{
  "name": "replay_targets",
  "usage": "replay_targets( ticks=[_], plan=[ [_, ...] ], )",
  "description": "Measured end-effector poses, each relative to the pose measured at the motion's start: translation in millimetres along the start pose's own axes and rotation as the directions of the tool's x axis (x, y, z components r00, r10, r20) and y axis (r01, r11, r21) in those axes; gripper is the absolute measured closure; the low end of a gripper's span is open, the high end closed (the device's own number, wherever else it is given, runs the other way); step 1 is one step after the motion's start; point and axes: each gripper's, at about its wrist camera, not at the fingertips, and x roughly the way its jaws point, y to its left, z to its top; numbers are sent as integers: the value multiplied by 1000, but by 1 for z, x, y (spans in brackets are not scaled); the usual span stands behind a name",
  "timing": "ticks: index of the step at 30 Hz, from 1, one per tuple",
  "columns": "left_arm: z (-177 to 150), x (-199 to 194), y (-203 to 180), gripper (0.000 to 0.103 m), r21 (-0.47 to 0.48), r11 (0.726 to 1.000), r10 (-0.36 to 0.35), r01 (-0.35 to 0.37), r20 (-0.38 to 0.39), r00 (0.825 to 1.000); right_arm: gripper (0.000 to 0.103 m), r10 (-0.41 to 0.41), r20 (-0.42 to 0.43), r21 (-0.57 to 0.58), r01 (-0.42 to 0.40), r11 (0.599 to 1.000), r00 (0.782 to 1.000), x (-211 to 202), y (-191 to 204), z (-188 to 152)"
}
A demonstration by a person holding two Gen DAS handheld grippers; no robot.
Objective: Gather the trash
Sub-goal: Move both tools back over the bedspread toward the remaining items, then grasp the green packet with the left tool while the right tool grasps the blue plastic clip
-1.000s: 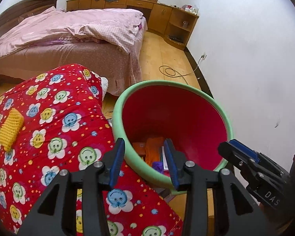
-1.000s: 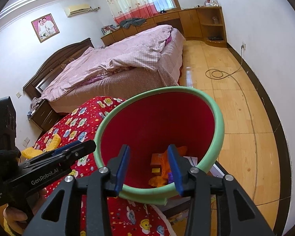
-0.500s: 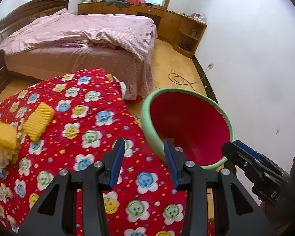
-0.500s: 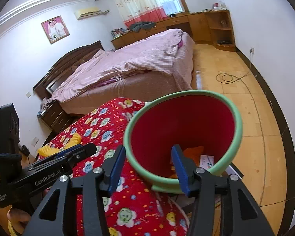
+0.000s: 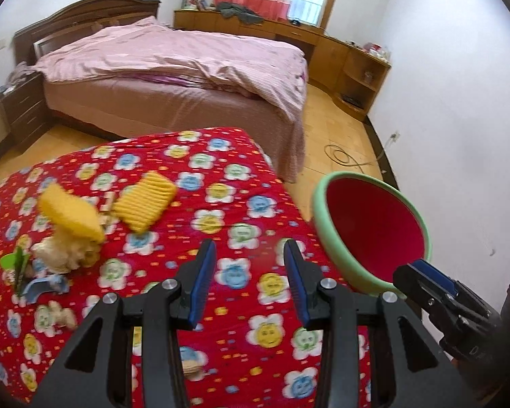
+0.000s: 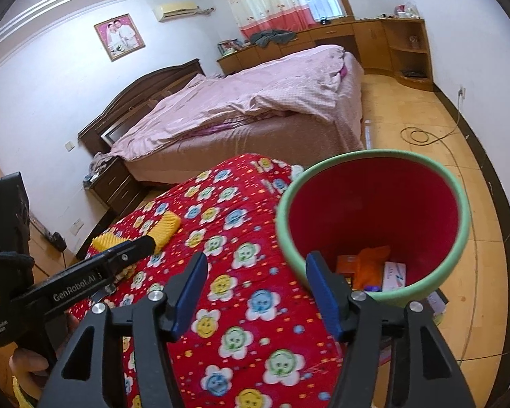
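A red bin with a green rim (image 6: 374,224) stands at the right edge of a table under a red flowered cloth (image 6: 227,265); orange and white scraps (image 6: 374,268) lie in its bottom. In the left wrist view the bin (image 5: 370,231) is at the right. Two yellow ribbed pieces (image 5: 142,200) and a small heap of scraps (image 5: 51,258) lie on the cloth (image 5: 221,204) at the left. My left gripper (image 5: 250,282) hangs open over the cloth, nothing between its pads. My right gripper (image 6: 255,292) is by the bin's near rim, its jaws opening and empty.
A bed with pink covers (image 5: 173,68) stands beyond the table. Wooden cabinets (image 5: 343,54) run along the far wall. A cable (image 5: 343,156) lies coiled on the wooden floor by the white wall. A dark nightstand (image 6: 119,187) stands left of the bed.
Both grippers drew back and leftwards from the bin, out over the cloth. The right jaws widened. The yellow pieces and the scrap heap came into the left wrist view.
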Motion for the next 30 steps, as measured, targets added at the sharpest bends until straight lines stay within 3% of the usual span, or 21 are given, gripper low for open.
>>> replay_targets(
  ticks=[15, 30],
  plan=[
    [-4, -30, 101, 62, -132, 981, 146, -141, 33, 989, 36, 48, -80, -22, -50, 999, 996, 34, 48, -15],
    [-32, -39, 211, 59, -271, 922, 282, -275, -13, 959, 36, 65, -141, -60, -74, 995, 988, 74, 91, -29]
  ],
)
